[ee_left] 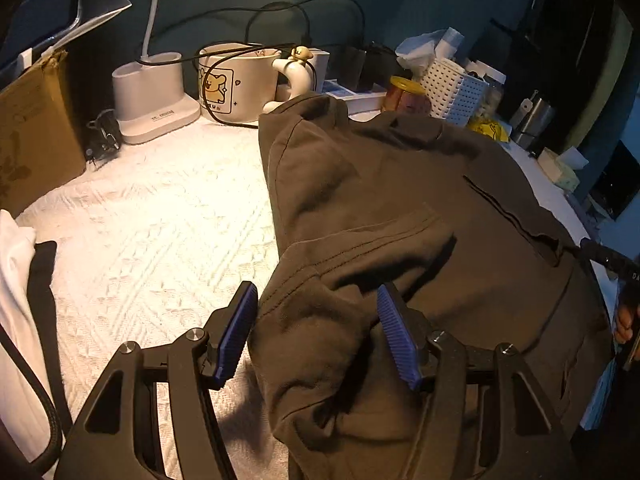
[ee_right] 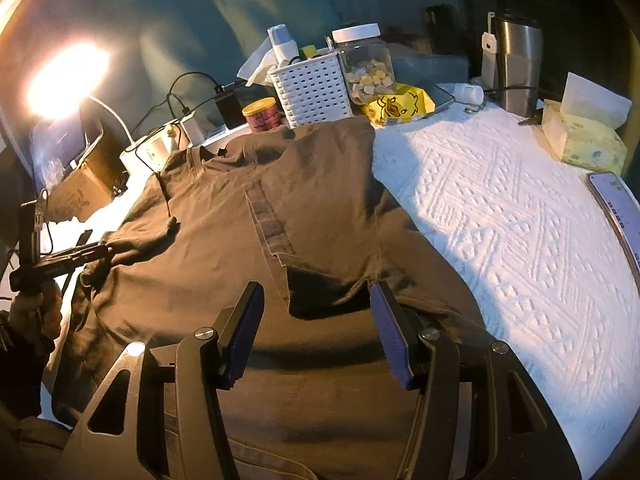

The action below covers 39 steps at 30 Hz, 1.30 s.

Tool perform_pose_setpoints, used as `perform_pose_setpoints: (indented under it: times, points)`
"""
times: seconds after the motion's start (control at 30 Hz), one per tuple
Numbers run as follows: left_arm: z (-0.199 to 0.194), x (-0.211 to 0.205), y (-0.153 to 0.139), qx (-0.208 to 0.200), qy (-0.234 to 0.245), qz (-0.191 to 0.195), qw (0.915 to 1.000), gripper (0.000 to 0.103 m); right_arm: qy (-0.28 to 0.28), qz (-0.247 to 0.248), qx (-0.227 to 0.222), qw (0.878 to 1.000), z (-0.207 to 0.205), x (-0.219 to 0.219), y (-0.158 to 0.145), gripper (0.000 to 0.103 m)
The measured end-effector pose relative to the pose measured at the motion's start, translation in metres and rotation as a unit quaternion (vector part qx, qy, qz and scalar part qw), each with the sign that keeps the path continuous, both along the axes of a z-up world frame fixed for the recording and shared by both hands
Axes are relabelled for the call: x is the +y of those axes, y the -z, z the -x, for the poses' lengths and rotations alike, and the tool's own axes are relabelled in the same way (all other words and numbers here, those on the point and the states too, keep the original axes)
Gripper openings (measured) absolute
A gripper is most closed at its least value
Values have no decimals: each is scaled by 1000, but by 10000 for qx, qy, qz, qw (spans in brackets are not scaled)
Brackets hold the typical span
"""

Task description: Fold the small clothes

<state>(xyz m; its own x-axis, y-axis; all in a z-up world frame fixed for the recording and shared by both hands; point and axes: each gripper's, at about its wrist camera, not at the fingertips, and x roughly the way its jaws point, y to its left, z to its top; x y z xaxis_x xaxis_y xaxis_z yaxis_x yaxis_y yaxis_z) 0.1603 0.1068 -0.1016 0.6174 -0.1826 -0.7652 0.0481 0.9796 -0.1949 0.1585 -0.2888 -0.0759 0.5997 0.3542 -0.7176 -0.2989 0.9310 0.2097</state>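
We have the dark shirt (ee_right: 248, 216) spread mid-worktop, both the left gripper (ee_left: 316, 332) and right gripper (ee_right: 316, 328) spread wide and empty above its near hem, so next we likely pinch 2 corners.

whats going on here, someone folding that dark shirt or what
A person holding a gripper in each hand is working on a dark brown shirt spread over a white textured cloth. The left gripper is open, with a bunched fold of the shirt between its fingers, not clamped. The right gripper is open too, over the shirt's near part. The shirt is still rumpled, not yet neatly folded. A mug, a white basket and a tissue box crowd the far edge.
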Motion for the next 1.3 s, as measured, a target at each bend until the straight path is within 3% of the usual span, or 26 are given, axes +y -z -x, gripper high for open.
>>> perform_pose_setpoints:
  times: [0.07,0.23,0.3,0.4,0.43,0.53,0.7,0.73,0.8,0.83,0.87,1.03,1.17,1.3]
  points:
    - [4,-5,-2,-20,94,-2,10000,29,-3,12,3,10000,1,1,0,59]
    - [20,-26,-9,-124,377,-77,9992,12,-24,27,-1,10000,1,5,0,59]
    - [26,-40,-8,24,566,-94,9983,13,-46,22,6,10000,1,6,1,59]
    - [36,-63,-11,90,757,-668,9949,13,-121,40,1,9999,2,11,1,59]
    - [39,-66,-12,87,822,-698,9941,13,-140,38,-1,9999,3,11,1,59]
    - [46,-70,-13,204,1152,-357,9925,14,-143,31,15,9999,3,11,3,59]
    - [42,-56,-16,177,901,-498,9945,14,-131,19,23,9999,4,9,3,59]
    - [40,-50,-19,137,778,-509,9956,22,-125,19,20,9999,4,9,2,59]
    - [33,-39,-25,-28,504,-534,9973,48,-111,8,12,9999,3,8,2,59]
    - [31,-35,-27,-111,442,-520,9976,67,-101,5,10,9999,4,7,2,59]
    - [28,-33,-28,-193,425,-468,9978,74,-93,1,8,10000,4,6,2,59]
    - [18,-42,-18,20,766,-304,9966,74,-30,-34,8,10000,4,1,2,59]
    - [24,-68,-9,243,1316,-175,9908,74,67,-52,11,10000,5,-6,2,59]
    - [38,-88,-6,536,1858,344,9805,74,130,-66,29,9999,6,-11,3,59]
